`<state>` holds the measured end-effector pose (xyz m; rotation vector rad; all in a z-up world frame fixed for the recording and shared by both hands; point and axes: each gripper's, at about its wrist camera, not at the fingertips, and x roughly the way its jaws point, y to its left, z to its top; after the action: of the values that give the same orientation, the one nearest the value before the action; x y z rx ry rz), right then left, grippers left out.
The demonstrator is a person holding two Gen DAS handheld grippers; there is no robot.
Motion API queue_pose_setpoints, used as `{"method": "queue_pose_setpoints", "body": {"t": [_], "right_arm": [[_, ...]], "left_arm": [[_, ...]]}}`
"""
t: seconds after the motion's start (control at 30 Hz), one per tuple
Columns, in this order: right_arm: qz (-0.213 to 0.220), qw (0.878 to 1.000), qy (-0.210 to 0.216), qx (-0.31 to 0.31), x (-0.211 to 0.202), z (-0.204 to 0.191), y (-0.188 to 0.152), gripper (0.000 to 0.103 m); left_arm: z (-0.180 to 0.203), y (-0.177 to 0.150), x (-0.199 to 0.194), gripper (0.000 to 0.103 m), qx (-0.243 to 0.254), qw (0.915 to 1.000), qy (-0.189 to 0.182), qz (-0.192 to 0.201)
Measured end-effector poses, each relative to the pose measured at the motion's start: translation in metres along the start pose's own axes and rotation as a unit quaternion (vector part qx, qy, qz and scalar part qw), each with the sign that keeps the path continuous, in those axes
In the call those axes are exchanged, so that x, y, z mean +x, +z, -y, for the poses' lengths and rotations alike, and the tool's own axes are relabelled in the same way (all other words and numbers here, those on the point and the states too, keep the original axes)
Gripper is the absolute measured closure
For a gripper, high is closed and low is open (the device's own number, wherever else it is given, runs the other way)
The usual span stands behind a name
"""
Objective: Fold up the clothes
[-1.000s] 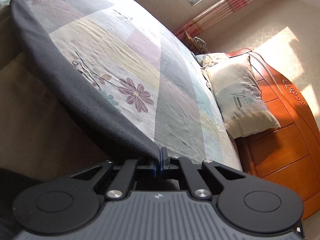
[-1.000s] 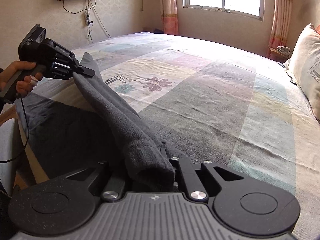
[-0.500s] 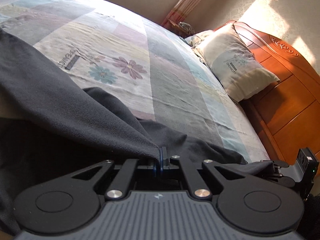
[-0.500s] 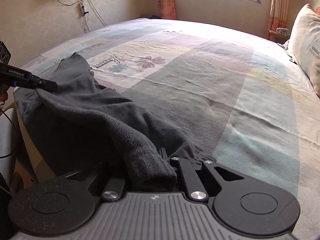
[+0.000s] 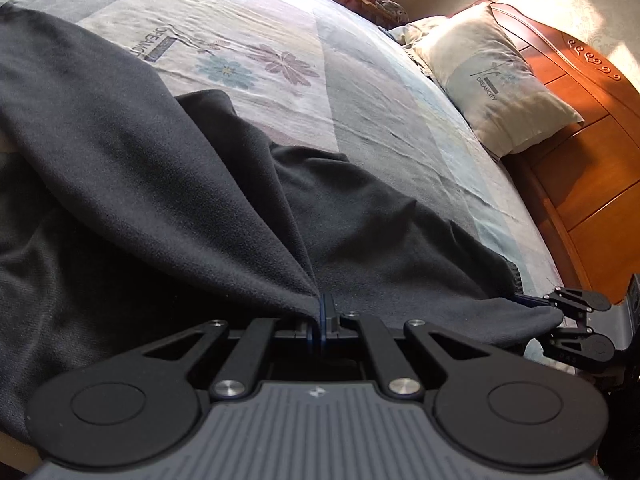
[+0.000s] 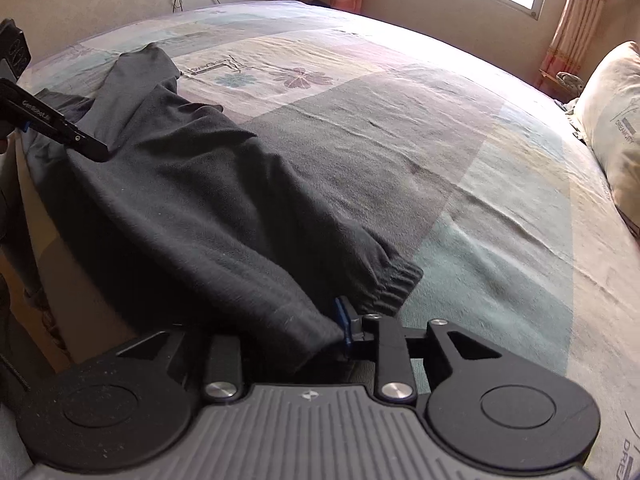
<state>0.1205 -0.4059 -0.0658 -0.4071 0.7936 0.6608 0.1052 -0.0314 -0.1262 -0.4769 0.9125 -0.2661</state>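
My left claw [image 5: 322,320] pinches a fold of the dark grey trousers [image 6: 192,208] on the bed [image 6: 400,128], at the end away from the pillow [image 6: 612,120]; my right claw [image 6: 316,332] is opening, cuff cloth between its jaws. To do this well, I should let that cuff drop flat before lifting away. The cloth looks soft, thick, loosely rumpled.

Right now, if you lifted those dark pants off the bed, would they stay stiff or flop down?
Probably flop: the dark pants sag into soft folds where the left gripper pinches them. They look fairly light, since one small pinch tents the cloth. The fuzzy knit likely grips rather than slips; the cuff lies limp on the bed.
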Motion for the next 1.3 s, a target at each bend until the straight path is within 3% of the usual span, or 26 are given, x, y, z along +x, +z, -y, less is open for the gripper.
{"method": "queue_pose_setpoints", "body": {"t": [0.03,0.1,0.2,0.3,0.37,0.47,0.6,0.63,0.67,0.73,0.8,0.87,1.1,1.2,1.3], "right_arm": [[-0.002,1.0,-0.009,0.005,-0.009,-0.003,-0.006,0.052],[-0.009,0.999,-0.034,0.017,-0.028,-0.009,-0.019,0.043],[-0.018,0.995,-0.055,0.086,-0.053,-0.011,-0.04,0.043],[0.008,0.979,-0.009,0.204,-0.074,-0.007,-0.056,0.043],[0.037,0.958,0.046,0.28,-0.078,-0.008,-0.062,0.043],[0.054,0.922,0.093,0.372,-0.065,-0.01,-0.066,0.043],[0.066,0.867,0.101,0.483,-0.039,0.0,-0.078,0.046],[0.077,0.851,0.105,0.509,-0.035,0.003,-0.083,0.054],[0.085,0.841,0.106,0.524,-0.033,0.005,-0.086,0.059],[0.095,0.827,0.102,0.545,-0.032,0.008,-0.089,0.078],[0.088,0.824,0.087,0.553,-0.028,0.01,-0.089,0.092],[0.084,0.824,0.084,0.553,-0.025,0.011,-0.087,0.093],[0.114,0.862,0.058,0.491,-0.033,0.031,-0.038,0.095],[0.144,0.872,0.051,0.465,-0.044,0.036,-0.018,0.095],[0.145,0.88,0.048,0.45,-0.046,0.032,-0.017,0.095]], "left_arm": [[-0.001,0.0,0.0,0.101,-0.001,1.0,-0.002,-0.001],[-0.002,0.001,0.0,0.101,0.0,1.0,-0.006,-0.001],[-0.004,0.001,0.001,0.101,-0.005,0.9999,-0.01,-0.004],[-0.005,0.001,0.0,0.101,-0.011,0.9998,-0.014,-0.005],[-0.006,0.002,-0.001,0.101,-0.016,0.9997,-0.017,-0.004],[-0.005,0.004,-0.004,0.101,-0.019,0.9996,-0.022,0.0],[-0.002,0.007,-0.007,0.101,-0.014,0.9996,-0.026,0.006],[-0.001,0.008,-0.008,0.101,-0.012,0.9995,-0.027,0.008],[0.0,0.009,-0.009,0.101,-0.01,0.9995,-0.029,0.011],[0.001,0.011,-0.011,0.101,-0.011,0.9993,-0.032,0.015],[0.0,0.013,-0.012,0.101,-0.016,0.9991,-0.036,0.016],[0.001,0.015,-0.012,0.101,-0.016,0.9991,-0.036,0.016],[0.015,0.036,-0.023,0.101,0.006,0.9979,-0.044,0.047],[0.024,0.045,-0.035,0.101,0.014,0.9958,-0.052,0.074],[0.023,0.041,-0.036,0.101,0.016,0.9958,-0.057,0.07]]}}
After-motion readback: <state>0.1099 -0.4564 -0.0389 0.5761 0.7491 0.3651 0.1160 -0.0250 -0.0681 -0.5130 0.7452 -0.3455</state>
